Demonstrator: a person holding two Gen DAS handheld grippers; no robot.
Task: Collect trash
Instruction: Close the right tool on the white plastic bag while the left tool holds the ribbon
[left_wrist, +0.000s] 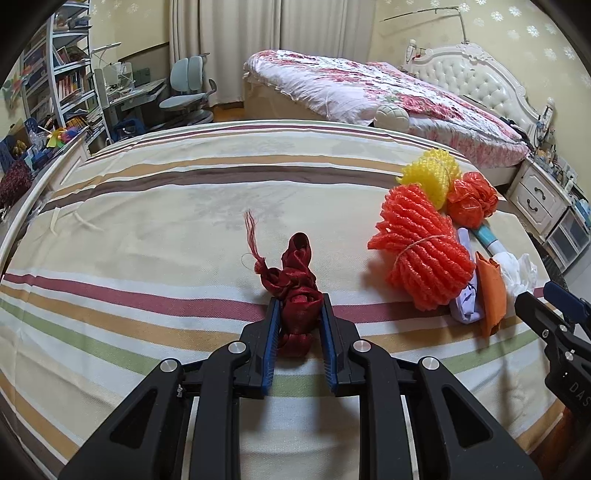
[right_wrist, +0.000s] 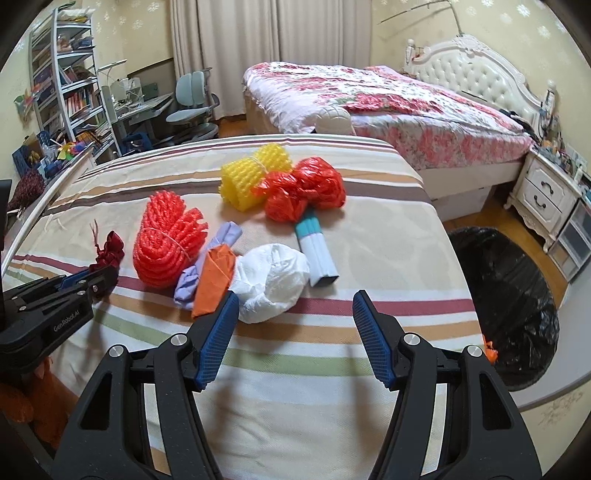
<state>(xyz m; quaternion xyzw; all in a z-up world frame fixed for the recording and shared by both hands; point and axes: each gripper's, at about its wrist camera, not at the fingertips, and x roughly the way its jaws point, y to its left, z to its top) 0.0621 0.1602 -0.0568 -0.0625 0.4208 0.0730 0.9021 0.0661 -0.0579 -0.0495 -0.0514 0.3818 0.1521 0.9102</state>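
The left hand-held gripper (left_wrist: 300, 314) clenches a dark red mesh wad (left_wrist: 297, 291) on the striped bed (left_wrist: 147, 221); the right hand-held gripper (right_wrist: 295, 332) hangs released, empty, near a white bag (right_wrist: 275, 282). The wad's loose tail could snag or slip before reaching the black-lined bin (right_wrist: 509, 295).

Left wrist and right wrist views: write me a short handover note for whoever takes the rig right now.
Left gripper: shut on the dark red mesh bag, still lying on the striped bed cover.
Right gripper: open, empty, hovering just short of the white plastic bag.
Still on the cover: red foam net bundle, yellow foam net, red plastic bag, orange bag, lilac bag, white-and-teal box.
Black-lined trash bin: on the floor, right of the bed.
Done: red mesh bag gripped. Left: bin everything.
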